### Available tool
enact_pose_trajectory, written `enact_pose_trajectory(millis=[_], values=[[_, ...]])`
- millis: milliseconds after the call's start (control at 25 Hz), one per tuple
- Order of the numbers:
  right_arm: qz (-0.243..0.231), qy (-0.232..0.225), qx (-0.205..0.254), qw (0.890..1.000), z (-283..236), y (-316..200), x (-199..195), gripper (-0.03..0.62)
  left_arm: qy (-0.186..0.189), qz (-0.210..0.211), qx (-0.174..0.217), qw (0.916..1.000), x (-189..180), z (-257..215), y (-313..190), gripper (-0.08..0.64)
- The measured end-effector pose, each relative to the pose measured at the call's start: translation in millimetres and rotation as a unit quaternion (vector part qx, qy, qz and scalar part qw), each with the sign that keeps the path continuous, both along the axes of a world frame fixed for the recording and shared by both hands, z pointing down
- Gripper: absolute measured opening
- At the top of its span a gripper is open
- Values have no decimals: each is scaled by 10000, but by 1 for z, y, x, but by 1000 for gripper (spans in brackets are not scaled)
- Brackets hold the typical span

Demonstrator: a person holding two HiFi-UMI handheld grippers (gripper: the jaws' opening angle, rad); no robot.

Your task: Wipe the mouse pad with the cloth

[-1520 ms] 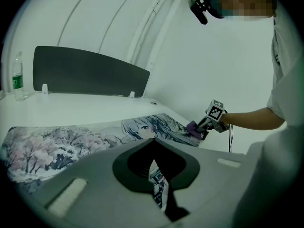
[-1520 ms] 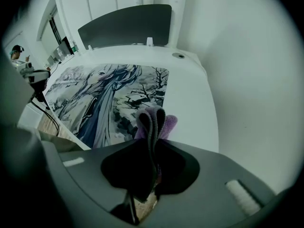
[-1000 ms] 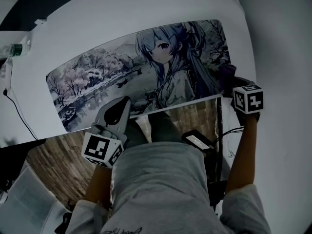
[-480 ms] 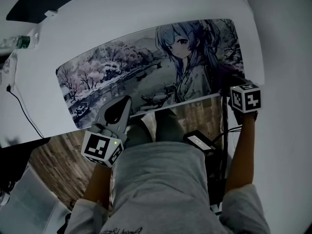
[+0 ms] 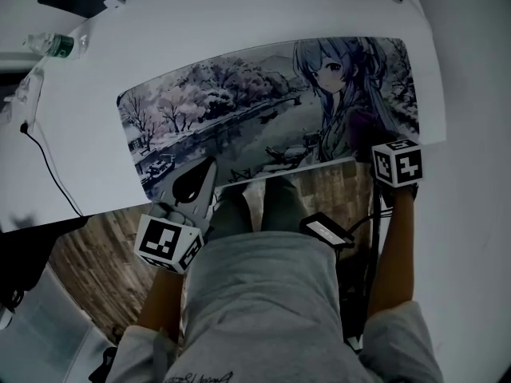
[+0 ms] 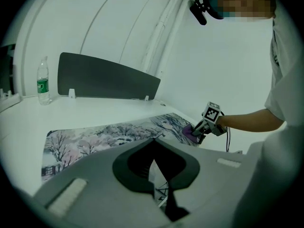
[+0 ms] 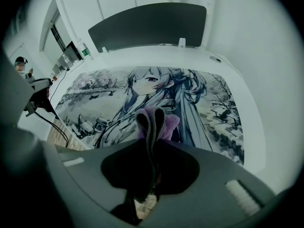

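Observation:
A long mouse pad [image 5: 239,114] printed with a blue-haired girl and a lake scene lies on the white desk [image 5: 200,30]. My right gripper [image 5: 375,142] is at the pad's near right corner, shut on a folded purple cloth [image 5: 361,126] that rests on the pad. In the right gripper view the cloth [image 7: 156,120] sticks out of the right gripper [image 7: 151,137] over the pad [image 7: 199,99]. My left gripper [image 5: 200,183] hovers off the pad's near edge, shut and holding nothing. In the left gripper view, the left gripper [image 6: 153,146] faces the pad [image 6: 104,137] and the cloth [image 6: 188,132].
A water bottle [image 5: 52,45] stands at the desk's far left, with a dark panel [image 6: 107,80] behind the pad. A black cable [image 5: 48,166] runs off the left edge. A black device [image 5: 326,231] with cords hangs below the desk over the wooden floor [image 5: 88,262].
The right gripper has slid the cloth leftward from the pad's right edge toward the girl's figure. The head view has swung left, and the left gripper has stayed put.

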State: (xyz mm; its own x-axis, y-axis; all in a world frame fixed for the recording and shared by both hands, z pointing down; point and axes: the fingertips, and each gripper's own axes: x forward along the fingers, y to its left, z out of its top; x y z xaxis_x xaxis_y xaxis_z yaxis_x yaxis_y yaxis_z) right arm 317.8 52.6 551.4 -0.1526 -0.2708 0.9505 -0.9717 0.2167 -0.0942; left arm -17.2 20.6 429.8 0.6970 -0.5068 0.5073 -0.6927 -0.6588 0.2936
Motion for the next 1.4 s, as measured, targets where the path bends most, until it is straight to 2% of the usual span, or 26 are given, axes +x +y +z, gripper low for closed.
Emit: enact_pose_trajectory(millis=[760, 1400], values=[[-321, -82, -76, 9994, -2, 0, -143, 78, 13, -376, 75, 9993, -135, -2, 18, 17], [-846, -298, -179, 9958, -3, -2, -249, 78, 160, -850, 155, 9961, -208, -1, 36, 17]])
